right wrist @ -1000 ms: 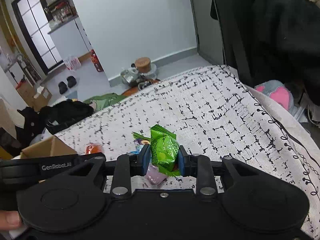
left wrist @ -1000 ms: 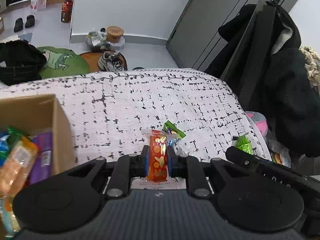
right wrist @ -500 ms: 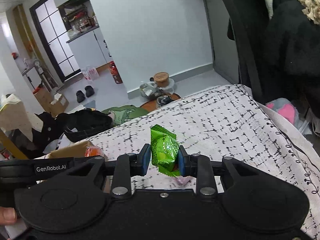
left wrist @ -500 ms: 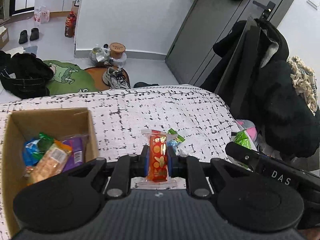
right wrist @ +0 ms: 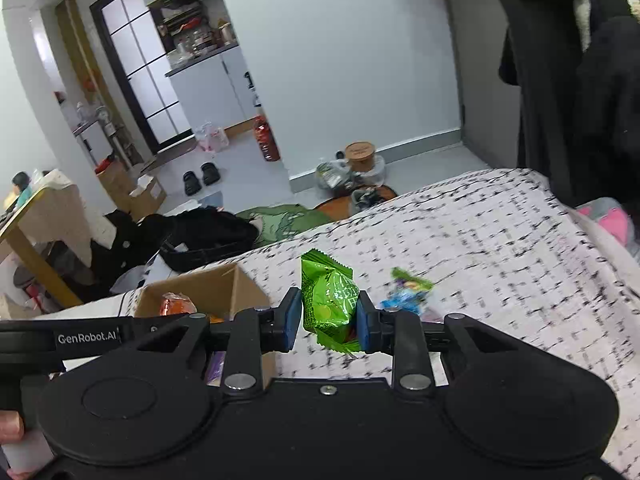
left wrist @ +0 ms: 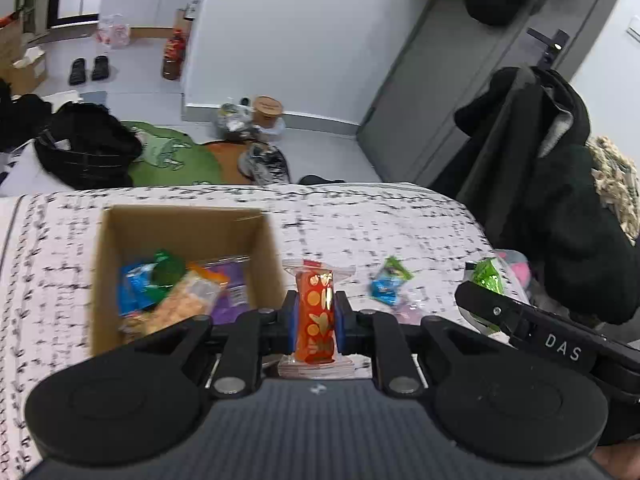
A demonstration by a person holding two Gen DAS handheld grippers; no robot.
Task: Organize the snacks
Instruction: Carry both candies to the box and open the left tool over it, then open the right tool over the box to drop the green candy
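My left gripper is shut on a red and gold snack packet, held upright just right of the cardboard box. Several wrapped snacks lie inside the box. My right gripper is shut on a green snack packet; that same green packet shows at the right of the left wrist view. A blue and green snack and a pale pink one lie loose on the patterned cloth. The box corner sits left of the right gripper.
The cloth-covered surface ends in an edge at the right, with dark coats hanging beyond. On the floor past the far edge lie a black bag, a green mat and shoes. A hand grips the left tool.
Both grippers rose and swung left with their packets; the cardboard box has come from the left edge toward the middle of the left wrist view and into the right wrist view.
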